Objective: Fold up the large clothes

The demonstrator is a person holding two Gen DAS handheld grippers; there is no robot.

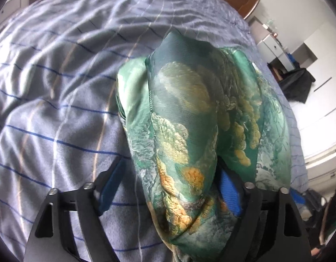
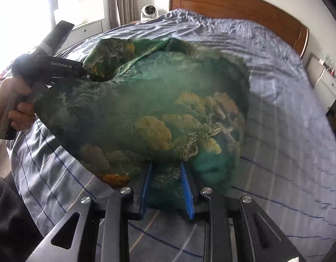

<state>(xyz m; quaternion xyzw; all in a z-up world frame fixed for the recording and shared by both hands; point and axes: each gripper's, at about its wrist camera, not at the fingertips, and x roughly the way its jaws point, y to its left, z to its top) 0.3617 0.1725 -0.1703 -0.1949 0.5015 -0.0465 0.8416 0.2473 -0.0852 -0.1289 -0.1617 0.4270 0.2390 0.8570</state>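
A large green silky garment with yellow and orange print (image 2: 159, 109) hangs in the air above the bed. In the left wrist view the garment (image 1: 189, 120) drapes between and over my left gripper (image 1: 170, 170), whose fingers stand wide apart, the right blue pad (image 1: 230, 192) against the cloth. My right gripper (image 2: 165, 172) has its blue pads close together on the garment's lower edge. The left gripper's body (image 2: 50, 67), held by a hand, shows at the left of the right wrist view, at the garment's upper corner.
The bed is covered by a wrinkled grey-blue striped sheet (image 1: 59, 76), also in the right wrist view (image 2: 288, 131). A wooden headboard (image 2: 233, 2) stands at the far end. A white nightstand (image 2: 327, 83) is at the right. A window with curtains (image 2: 80, 4) is at the left.
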